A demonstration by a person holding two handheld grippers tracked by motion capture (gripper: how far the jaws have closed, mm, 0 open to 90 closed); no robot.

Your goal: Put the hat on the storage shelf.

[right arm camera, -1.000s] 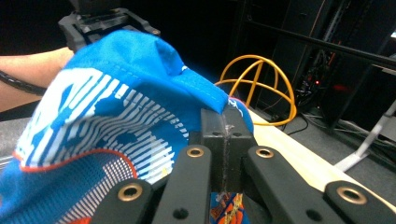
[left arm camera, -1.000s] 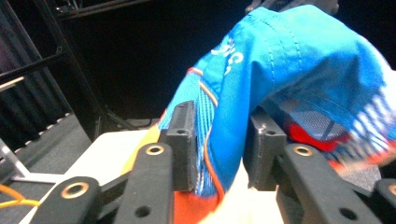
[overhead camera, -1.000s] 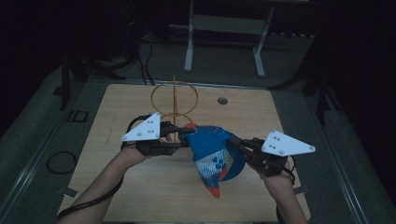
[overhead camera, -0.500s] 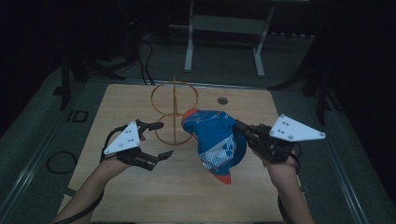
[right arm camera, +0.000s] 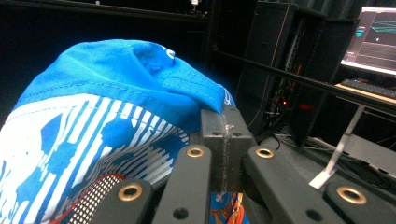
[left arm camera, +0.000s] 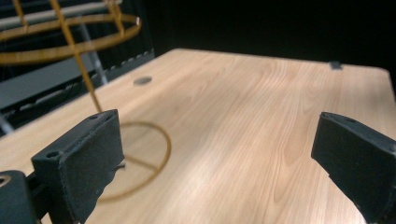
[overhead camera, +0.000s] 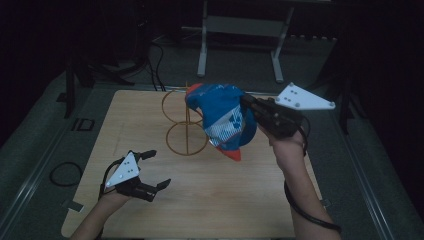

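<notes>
Your right tongs pinch the cap by its fabric edge; it's soft & light, so grip near seam. Left tongs spread, empty.

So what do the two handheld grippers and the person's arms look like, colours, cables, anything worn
Both the left gripper and the right gripper are black linkage tools with blocky black jaws, each topped by a pale grey three-cornered plate with small dark dots. Brass-coloured pivots show on the right one. A black cable trails along the right forearm. The forearms are bare, with no sleeves visible.
</notes>
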